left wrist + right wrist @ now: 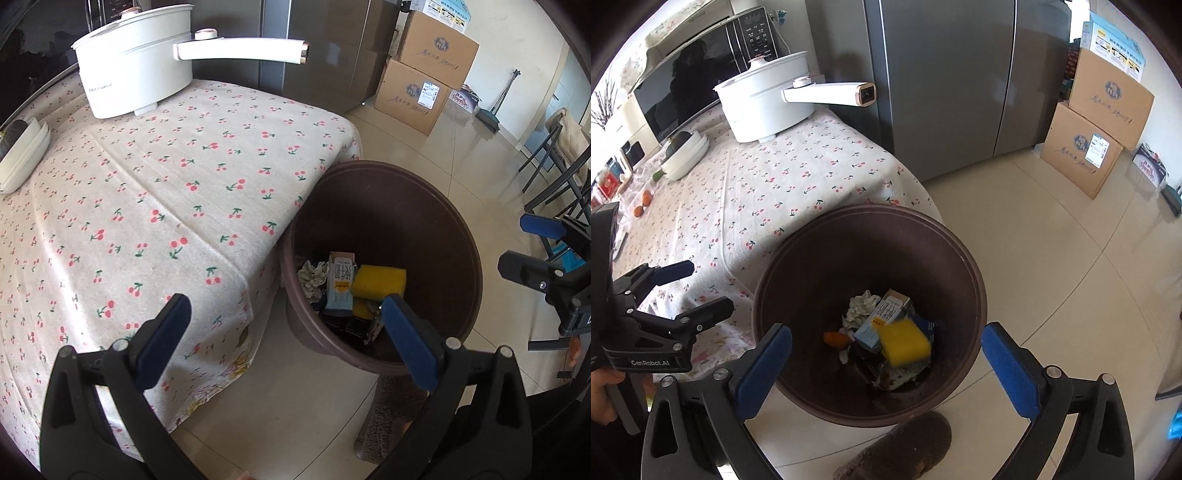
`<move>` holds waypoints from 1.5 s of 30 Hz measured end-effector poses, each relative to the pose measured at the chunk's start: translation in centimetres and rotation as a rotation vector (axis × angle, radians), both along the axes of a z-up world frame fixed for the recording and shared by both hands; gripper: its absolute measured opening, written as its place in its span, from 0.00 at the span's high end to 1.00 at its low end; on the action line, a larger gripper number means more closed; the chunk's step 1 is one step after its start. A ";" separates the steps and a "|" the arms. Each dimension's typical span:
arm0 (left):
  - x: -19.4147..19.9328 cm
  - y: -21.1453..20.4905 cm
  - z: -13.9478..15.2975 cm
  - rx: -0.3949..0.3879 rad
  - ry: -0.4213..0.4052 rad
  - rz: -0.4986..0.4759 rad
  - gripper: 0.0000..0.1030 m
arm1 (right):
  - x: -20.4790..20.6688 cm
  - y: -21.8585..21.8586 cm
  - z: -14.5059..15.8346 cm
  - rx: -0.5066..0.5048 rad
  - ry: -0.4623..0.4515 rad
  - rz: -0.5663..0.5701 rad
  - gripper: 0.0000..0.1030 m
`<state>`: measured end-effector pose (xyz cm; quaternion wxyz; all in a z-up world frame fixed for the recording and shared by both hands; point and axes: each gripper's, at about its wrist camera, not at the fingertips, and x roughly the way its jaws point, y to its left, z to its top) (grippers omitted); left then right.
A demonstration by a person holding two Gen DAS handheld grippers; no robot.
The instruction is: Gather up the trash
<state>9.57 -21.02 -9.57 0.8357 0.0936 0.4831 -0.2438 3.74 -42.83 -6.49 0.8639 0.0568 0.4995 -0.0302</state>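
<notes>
A brown round trash bin (458, 236) (975, 280) stands on the floor against the table's corner. Inside lie a yellow sponge (378, 280) (904, 342), a milk carton (340, 286) (882, 317), crumpled paper (313, 275) (860, 308) and dark wrappers. My left gripper (284, 339) is open and empty, low between the table edge and the bin; it also shows in the right wrist view (698, 288). My right gripper (886, 365) is open and empty above the bin; it shows at the right edge of the left wrist view (517, 243).
The table has a cherry-print cloth (155, 206) (768, 184). On it stand a white electric pot (136, 74) (768, 103) with a long handle and white dishes (22, 155) (683, 155). A grey fridge (953, 81), cardboard boxes (424, 74) (1097, 122), chairs (561, 162) and a brown slipper (905, 450) are around.
</notes>
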 end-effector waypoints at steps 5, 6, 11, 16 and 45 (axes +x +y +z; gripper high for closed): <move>-0.5 2.0 0.6 0.039 -0.010 0.063 0.01 | 0.2 1.4 0.2 -0.027 0.008 0.013 0.00; -0.7 2.4 0.8 0.054 -0.017 0.080 0.01 | 0.2 1.9 0.4 -0.037 0.001 0.016 0.00; -3.0 5.5 2.0 0.098 -0.073 0.196 0.01 | -1.0 4.3 1.7 -0.097 -0.052 0.019 0.00; -6.2 9.4 3.9 0.060 -0.107 0.300 0.01 | -3.9 7.3 3.7 -0.075 -0.132 0.029 0.00; -12.2 19.2 10.0 -0.018 -0.351 0.484 0.01 | -7.8 19.2 8.4 -0.196 -0.406 0.138 0.00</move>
